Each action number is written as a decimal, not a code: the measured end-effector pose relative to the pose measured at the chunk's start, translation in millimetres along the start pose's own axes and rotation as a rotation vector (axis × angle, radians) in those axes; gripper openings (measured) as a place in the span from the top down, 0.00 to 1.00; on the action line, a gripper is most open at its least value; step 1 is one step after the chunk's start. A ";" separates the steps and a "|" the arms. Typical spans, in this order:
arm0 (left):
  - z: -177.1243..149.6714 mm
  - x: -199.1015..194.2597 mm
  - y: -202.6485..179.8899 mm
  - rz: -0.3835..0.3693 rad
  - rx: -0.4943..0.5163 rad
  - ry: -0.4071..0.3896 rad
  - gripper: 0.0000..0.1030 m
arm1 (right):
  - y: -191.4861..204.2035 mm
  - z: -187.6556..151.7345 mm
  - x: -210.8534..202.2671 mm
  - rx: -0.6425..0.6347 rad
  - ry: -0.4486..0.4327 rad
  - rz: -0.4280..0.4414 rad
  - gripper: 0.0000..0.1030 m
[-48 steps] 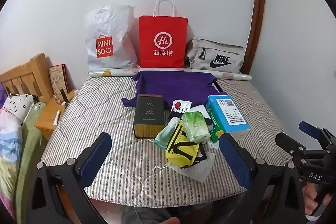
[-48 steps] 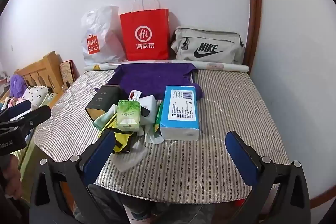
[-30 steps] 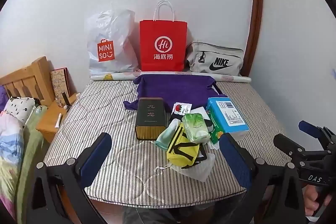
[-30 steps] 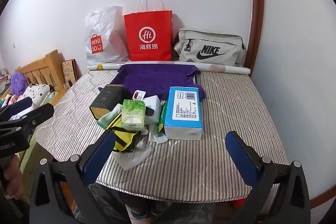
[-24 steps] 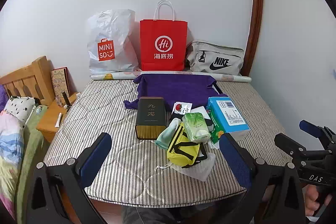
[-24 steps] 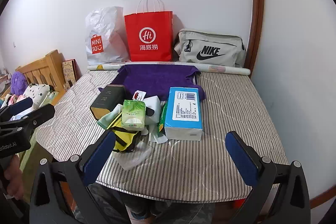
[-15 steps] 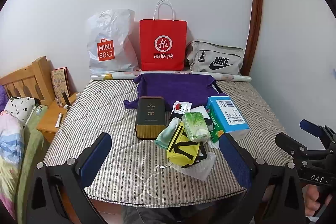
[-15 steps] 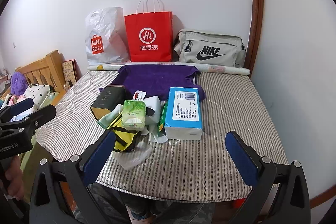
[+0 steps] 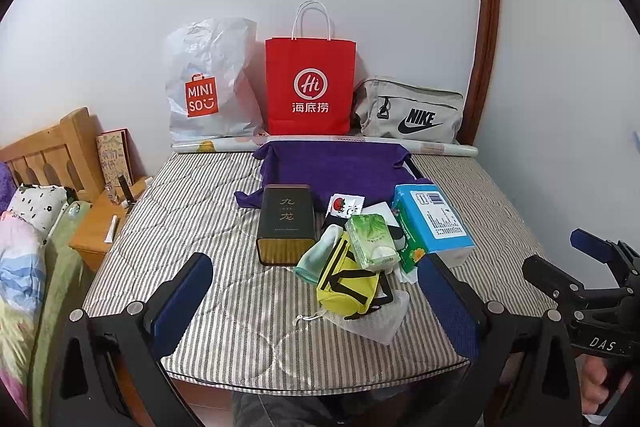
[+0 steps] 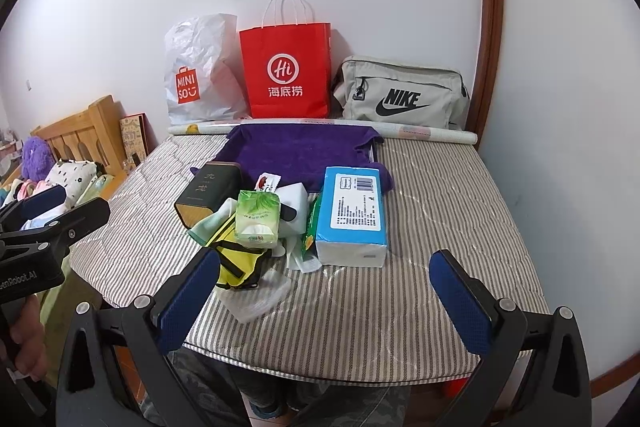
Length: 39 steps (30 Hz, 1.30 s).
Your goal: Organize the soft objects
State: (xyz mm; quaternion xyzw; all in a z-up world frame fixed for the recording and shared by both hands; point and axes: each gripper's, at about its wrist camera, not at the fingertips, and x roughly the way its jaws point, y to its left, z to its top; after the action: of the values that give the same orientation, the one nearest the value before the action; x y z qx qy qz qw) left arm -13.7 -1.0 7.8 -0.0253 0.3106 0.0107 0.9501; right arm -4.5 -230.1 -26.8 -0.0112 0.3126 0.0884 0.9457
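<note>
Fingers of left gripper (image 9: 316,301) and right gripper (image 10: 326,297) spread wide, holding nothing, touching nothing. Yellow pouch (image 9: 346,287), green tissue pack (image 9: 372,241), blue tissue box (image 10: 354,215) clustered mid-mattress (image 9: 192,211).

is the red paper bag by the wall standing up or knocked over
Standing upright: the red paper bag stands against the wall, its handles pointing up and logo level.

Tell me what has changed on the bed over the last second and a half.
Nothing on the bed moved. Both cameras tilted slightly, most clearly early on. The left gripper and right gripper stay open and empty. The yellow pouch, blue tissue box and green tissue pack lie untouched.
</note>
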 end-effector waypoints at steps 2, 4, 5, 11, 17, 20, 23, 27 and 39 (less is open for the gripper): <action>-0.2 0.0 -1.0 0.000 0.002 0.000 0.00 | -0.3 0.0 -0.2 0.000 -0.001 0.002 0.00; -0.5 0.0 -1.3 0.001 0.001 0.000 0.00 | -0.1 0.1 -0.1 0.001 0.000 0.002 0.00; -0.5 0.0 -1.2 0.000 0.003 0.000 0.00 | 0.1 -0.3 -0.5 0.000 -0.001 0.003 0.00; -1.4 0.4 -1.6 0.002 0.003 0.000 0.00 | 0.9 -1.4 -1.5 -0.005 -0.004 0.001 0.00; -2.6 0.0 -1.5 0.001 0.004 0.000 0.00 | 1.5 -1.8 -2.5 -0.011 -0.003 0.003 0.00; -2.7 0.0 -1.8 0.002 0.004 0.000 0.00 | 1.0 -1.3 -2.0 -0.006 -0.003 0.003 0.00; -2.8 0.0 -1.7 -0.001 0.007 0.000 0.00 | 1.0 -1.8 -1.3 -0.003 -0.002 0.003 0.00; -2.9 0.1 -1.4 -0.001 0.004 0.001 0.00 | 0.9 -2.3 -0.8 -0.001 -0.001 0.003 0.00; -6.2 0.0 -0.9 0.000 0.004 0.001 0.00 | 0.4 -2.3 -0.4 -0.001 -0.002 0.001 0.00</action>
State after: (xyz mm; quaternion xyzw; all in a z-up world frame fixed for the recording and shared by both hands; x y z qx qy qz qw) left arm -17.3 -2.2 2.8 -0.0237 0.3111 0.0099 0.9500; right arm -6.3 -230.0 -28.4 -0.0117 0.3117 0.0890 0.9459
